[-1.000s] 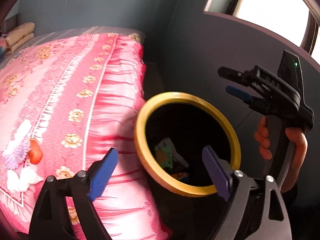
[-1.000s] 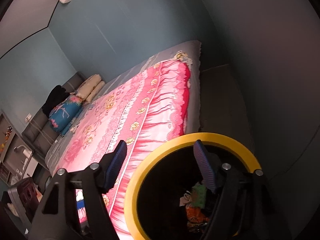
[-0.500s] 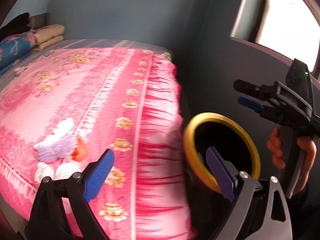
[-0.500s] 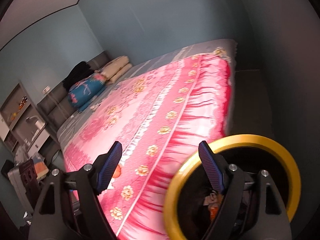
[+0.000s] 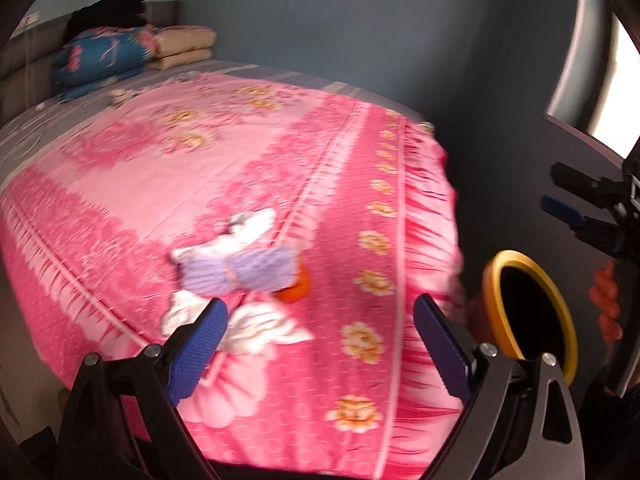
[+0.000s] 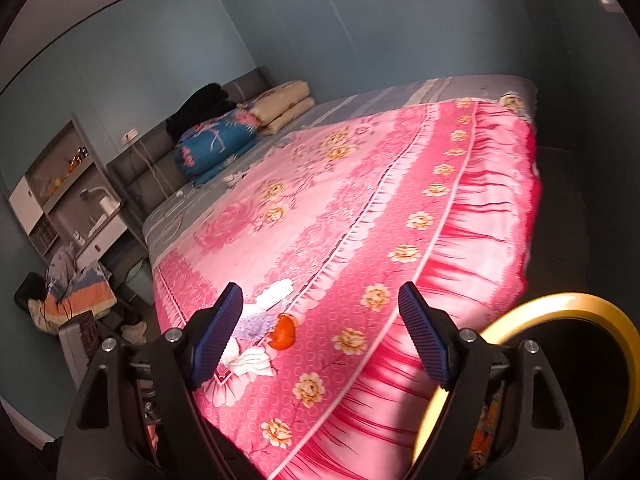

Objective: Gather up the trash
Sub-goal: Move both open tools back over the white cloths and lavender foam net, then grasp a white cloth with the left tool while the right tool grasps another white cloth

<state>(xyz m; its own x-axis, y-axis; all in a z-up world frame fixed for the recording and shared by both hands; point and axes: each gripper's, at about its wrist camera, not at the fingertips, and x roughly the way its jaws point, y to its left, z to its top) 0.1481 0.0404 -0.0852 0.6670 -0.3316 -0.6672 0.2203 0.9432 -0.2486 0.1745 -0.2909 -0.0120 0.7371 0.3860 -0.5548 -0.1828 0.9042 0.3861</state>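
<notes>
A small heap of trash lies on the pink floral bedspread (image 5: 260,168): white crumpled tissues (image 5: 256,326), a purple paper wad (image 5: 240,270) and an orange peel (image 5: 294,288). In the right wrist view they show as tissues (image 6: 250,360), the purple wad (image 6: 256,326) and the peel (image 6: 284,336). A black bin with a yellow rim (image 5: 490,304) stands on the floor at the bed's right side; it also shows in the right wrist view (image 6: 560,306). My left gripper (image 5: 320,344) is open and empty above the bed's near edge, just in front of the heap. My right gripper (image 6: 320,332) is open and empty, above the bed edge beside the bin.
Folded blue and beige blankets (image 5: 104,56) and dark clothes lie at the bed's head. A shelf unit (image 6: 60,192) and a pile of clothes (image 6: 76,292) stand left of the bed. A dark wall with a window (image 5: 600,80) runs along the right, with a narrow floor strip beside the bed.
Both grippers have swung left, from over the bin toward the bed. The trash heap is now central and closer in the left wrist view, and the bin has slid to the right edge.
</notes>
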